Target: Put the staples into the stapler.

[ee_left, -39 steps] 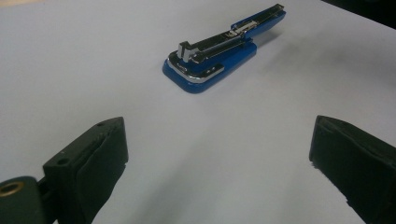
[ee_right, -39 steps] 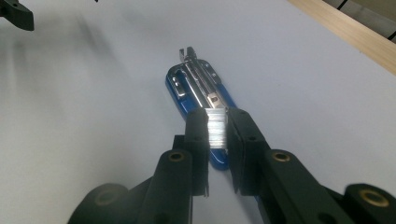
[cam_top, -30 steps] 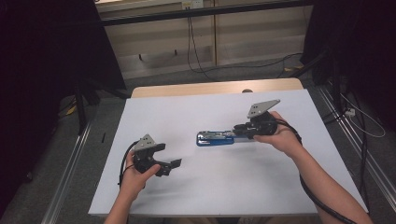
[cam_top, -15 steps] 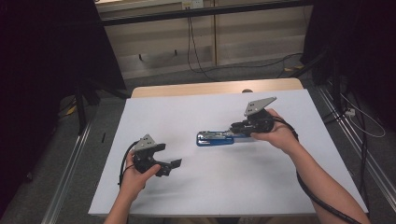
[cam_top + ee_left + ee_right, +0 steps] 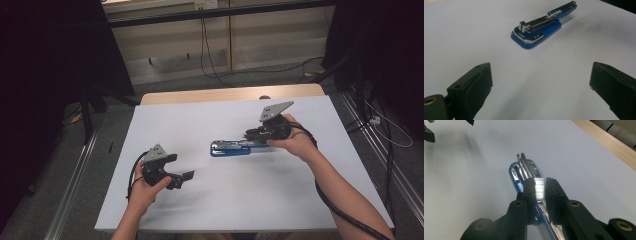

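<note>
A blue stapler (image 5: 230,148) with a chrome magazine lies on the white table top (image 5: 250,200), near the middle. My right gripper (image 5: 252,136) comes at its right end and is shut on the stapler's silvery metal part (image 5: 539,185); the blue body (image 5: 520,171) stretches away beyond the jaws. My left gripper (image 5: 185,177) rests low at the table's left front, held in a hand, jaws wide apart with nothing between them. In the left gripper view the stapler (image 5: 536,32) lies well ahead of the open gripper (image 5: 541,73).
A bare wooden strip (image 5: 225,94) runs along the table's far edge, also seen in the right gripper view as the wooden edge (image 5: 604,142). Cables trail on the floor behind. Metal rails (image 5: 70,195) flank the table.
The right hand has edged slightly to the left, still gripping the stapler. The left hand and its gripper have not moved.
</note>
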A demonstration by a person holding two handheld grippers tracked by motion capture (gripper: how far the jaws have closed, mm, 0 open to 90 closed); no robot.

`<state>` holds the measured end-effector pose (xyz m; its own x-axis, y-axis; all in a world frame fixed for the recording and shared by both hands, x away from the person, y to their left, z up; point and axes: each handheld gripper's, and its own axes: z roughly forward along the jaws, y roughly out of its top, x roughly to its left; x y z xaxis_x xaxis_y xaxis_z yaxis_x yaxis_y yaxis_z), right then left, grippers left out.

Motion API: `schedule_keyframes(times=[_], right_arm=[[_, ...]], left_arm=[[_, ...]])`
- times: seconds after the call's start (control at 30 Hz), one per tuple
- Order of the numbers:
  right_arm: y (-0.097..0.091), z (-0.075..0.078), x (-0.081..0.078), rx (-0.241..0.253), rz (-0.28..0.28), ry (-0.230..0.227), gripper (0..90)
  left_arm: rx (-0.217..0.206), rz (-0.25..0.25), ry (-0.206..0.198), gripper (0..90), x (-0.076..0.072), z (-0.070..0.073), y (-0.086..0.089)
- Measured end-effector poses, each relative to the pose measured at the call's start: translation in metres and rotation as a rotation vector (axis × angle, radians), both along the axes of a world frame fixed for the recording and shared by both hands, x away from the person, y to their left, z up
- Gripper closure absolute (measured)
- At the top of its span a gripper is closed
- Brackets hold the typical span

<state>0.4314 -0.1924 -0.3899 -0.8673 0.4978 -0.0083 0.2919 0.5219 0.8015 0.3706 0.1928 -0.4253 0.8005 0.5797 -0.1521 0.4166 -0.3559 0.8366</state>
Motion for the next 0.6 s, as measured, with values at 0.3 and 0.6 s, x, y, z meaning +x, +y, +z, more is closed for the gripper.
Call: schedule_keyframes(times=[0.3, 0.6], right_arm=[[0.0026, -0.0006, 0.0048, -0.002, 0.005, -0.001, 79.5], [0.0067, -0.0033, 0.0087, -0.009, 0.018, 0.001, 79.5]], left_arm=[[0.001, 0.000, 0.000, 4.6, 0.0000, -0.0003, 0.0001], [0.001, 0.006, -0.002, 4.6, 0.0000, -0.0007, 0.0016]])
